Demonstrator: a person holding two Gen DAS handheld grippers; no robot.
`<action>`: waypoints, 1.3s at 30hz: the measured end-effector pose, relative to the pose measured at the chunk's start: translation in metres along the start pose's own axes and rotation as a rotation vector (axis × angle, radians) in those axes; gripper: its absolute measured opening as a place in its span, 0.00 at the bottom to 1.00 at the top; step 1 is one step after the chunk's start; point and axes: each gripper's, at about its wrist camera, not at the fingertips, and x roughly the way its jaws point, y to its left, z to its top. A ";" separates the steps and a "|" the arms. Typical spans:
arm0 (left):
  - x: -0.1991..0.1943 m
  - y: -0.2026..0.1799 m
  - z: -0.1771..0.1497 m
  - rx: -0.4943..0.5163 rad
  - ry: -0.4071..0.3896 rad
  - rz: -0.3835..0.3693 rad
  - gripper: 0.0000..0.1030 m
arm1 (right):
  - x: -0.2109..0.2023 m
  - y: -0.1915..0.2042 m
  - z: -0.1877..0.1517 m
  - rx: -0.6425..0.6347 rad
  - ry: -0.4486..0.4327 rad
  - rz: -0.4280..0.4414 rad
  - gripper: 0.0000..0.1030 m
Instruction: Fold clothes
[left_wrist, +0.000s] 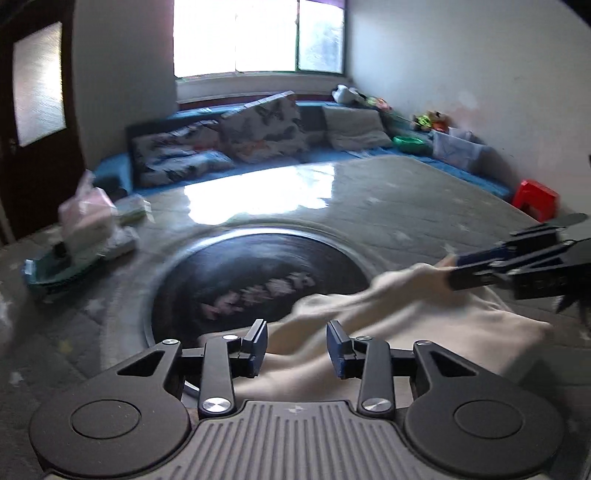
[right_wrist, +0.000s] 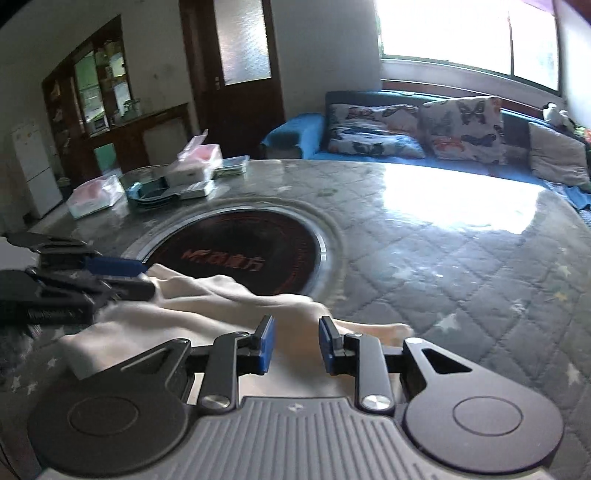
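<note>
**Cream garment bunched on desk, both fingers part-open over it**

Status
- Cream garment (left_wrist: 406, 325) is lying rumpled on the quilted desk (right_wrist: 443, 258). It sits at about 5 o'clock of the round black inset (left_wrist: 258, 273), with one edge draped over the inset's rim.
- Left gripper (left_wrist: 297, 328): fingers are parted to a medium gap. Cloth is seen beneath and between them, but nothing is clamped.
- Right gripper (right_wrist: 295, 325): same state, with a medium gap over cloth and no grip seen. In the left wrist view it is seen at 3 o'clock, with a ridge of fabric raised toward its tips.
- No flat, squared fold is visible. The scene fits either a garment being spread out for folding or one being gathered mid-fold, and which of the two cannot be told.

Doing it well (judgement)
- Both grips are best placed on one edge, well apart.
- A single layer should be pinched; a bunched ridge will likely slip or drag extra cloth.
- Both sides should be closed fully before any lift, and tension kept equal.
- The cloth is thin and limp, so a low carry is advised.

Count
- Garments: 1
- Grippers: 2
- Black insets: 1
- Sofa cushions (right_wrist: 461, 125): 3 seen (2 butterfly print, 1 grey)
- Red stool (left_wrist: 535, 199): 1, at 2 o'clock
- Boxes at 9–10 o'clock: several, too blurred for a count
</note>
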 end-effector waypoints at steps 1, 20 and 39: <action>0.001 -0.002 -0.001 -0.010 0.006 -0.009 0.37 | 0.002 0.002 0.003 0.001 0.003 0.013 0.25; -0.015 -0.033 -0.046 0.057 -0.026 -0.062 0.51 | 0.066 0.045 0.027 -0.088 0.105 0.091 0.25; -0.019 -0.032 -0.052 0.019 -0.046 -0.072 0.62 | 0.092 0.088 0.047 -0.209 0.133 0.163 0.25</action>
